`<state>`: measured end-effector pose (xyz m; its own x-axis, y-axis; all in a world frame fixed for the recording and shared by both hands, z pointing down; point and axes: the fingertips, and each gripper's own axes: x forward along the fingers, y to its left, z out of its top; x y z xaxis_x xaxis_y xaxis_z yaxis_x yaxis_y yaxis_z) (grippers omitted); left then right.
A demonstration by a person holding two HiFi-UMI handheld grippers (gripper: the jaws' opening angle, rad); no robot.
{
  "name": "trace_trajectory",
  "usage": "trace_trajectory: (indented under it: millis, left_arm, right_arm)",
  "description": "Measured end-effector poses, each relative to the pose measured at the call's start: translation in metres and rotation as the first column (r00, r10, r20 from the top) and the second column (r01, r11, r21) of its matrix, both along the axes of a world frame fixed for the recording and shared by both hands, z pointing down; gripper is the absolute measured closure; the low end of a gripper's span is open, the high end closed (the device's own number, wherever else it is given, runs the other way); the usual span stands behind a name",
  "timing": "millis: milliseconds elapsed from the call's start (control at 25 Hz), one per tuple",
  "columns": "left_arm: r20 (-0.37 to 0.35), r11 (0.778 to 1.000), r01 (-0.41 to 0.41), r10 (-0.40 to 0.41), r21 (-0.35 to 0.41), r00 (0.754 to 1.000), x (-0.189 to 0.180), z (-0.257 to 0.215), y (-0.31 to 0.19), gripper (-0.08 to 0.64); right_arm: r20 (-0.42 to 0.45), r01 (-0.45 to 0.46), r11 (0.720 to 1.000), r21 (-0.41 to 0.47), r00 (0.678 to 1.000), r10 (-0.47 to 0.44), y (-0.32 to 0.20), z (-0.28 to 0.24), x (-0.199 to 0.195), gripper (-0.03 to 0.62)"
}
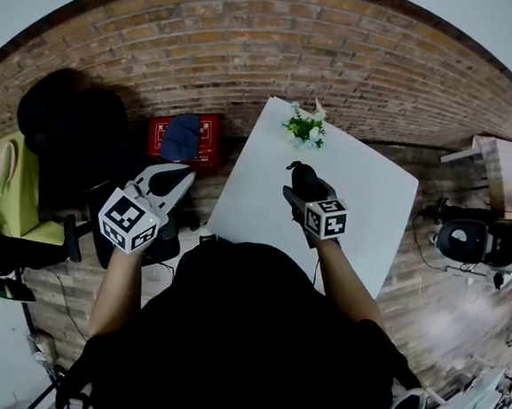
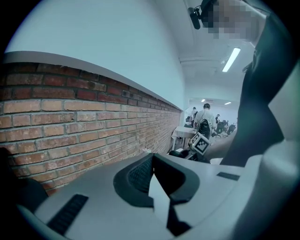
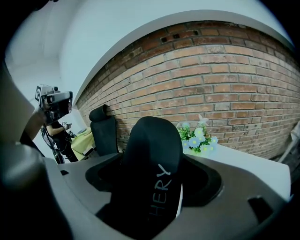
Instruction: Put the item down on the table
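In right gripper (image 1: 301,178), item (image 3: 149,145) (lettering (image 3: 164,190) clipped).

Probably a shared office or lab workspace: a long brick wall (image 1: 253,39), a white tabletop (image 1: 363,200), a black office chair (image 3: 104,131), ceiling strip lights (image 2: 232,59), people (image 2: 205,119) standing far off.

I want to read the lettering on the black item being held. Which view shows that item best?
The right gripper view: the black item fills the middle, clamped between the jaws, with its white lettering visible. The head view shows it only as a small dark shape over the table; the left gripper view doesn't show it clearly.
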<state>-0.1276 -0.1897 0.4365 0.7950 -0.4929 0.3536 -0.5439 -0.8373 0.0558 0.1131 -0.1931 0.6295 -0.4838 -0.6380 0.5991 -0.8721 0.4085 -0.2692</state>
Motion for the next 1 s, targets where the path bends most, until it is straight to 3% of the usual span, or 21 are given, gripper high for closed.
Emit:
trace_trajectory:
  millis: [1000]
  left_arm:
    - [0.026, 0.998, 0.060, -0.059, -0.029, 0.998, -0.018, 0.009, 0.005, 0.549]
  right_arm:
    - [-0.047, 0.131, 0.977, -0.167, 0.989, -0.140, 0.019, 0.095, -0.037, 0.215]
